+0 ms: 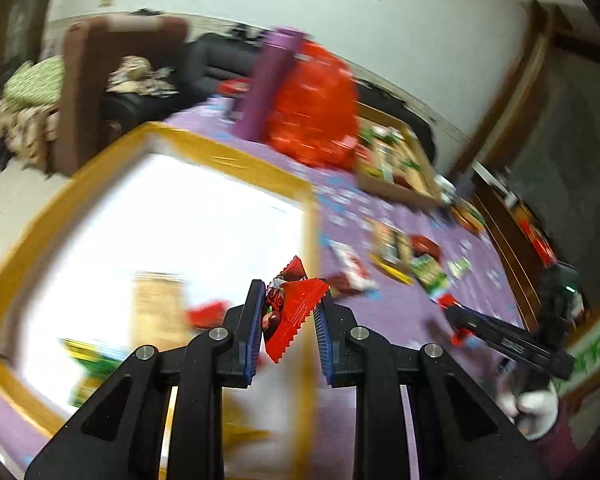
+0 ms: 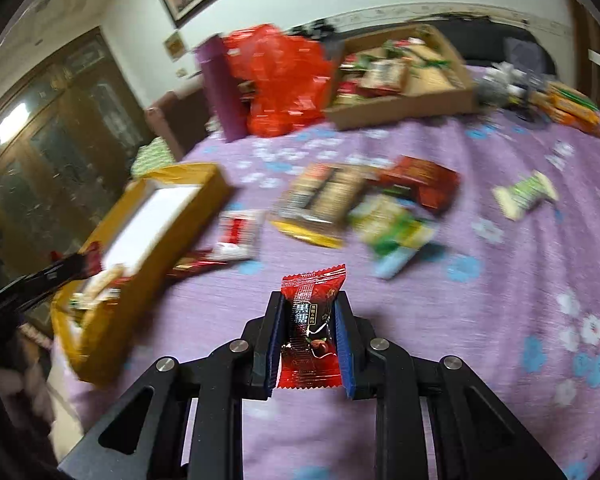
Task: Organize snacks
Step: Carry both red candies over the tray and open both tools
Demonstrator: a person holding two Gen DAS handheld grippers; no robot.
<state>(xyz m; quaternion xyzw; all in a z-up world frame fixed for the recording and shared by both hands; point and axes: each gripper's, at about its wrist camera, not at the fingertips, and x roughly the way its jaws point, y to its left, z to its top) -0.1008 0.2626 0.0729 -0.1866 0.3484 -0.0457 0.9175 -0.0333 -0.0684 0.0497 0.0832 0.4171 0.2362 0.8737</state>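
My left gripper [image 1: 290,292] is shut on a red candy packet [image 1: 290,312], held above the right rim of the yellow box [image 1: 236,162] with a white inside. A few snacks [image 1: 206,314] lie in that box. My right gripper [image 2: 308,300] is shut on a second red candy packet [image 2: 310,328], held above the purple cloth. The yellow box [image 2: 204,184] shows at the left of the right wrist view, with the left gripper's tip [image 2: 88,260] over it. The right gripper [image 1: 456,316] shows at the right of the left wrist view.
Loose snack packets [image 2: 328,200] lie on the purple flowered cloth [image 2: 500,300]. A cardboard tray [image 2: 412,110] of snacks, a red plastic bag [image 2: 288,76] and a purple box [image 2: 220,88] stand at the back. A sofa [image 1: 100,92] is beyond the table.
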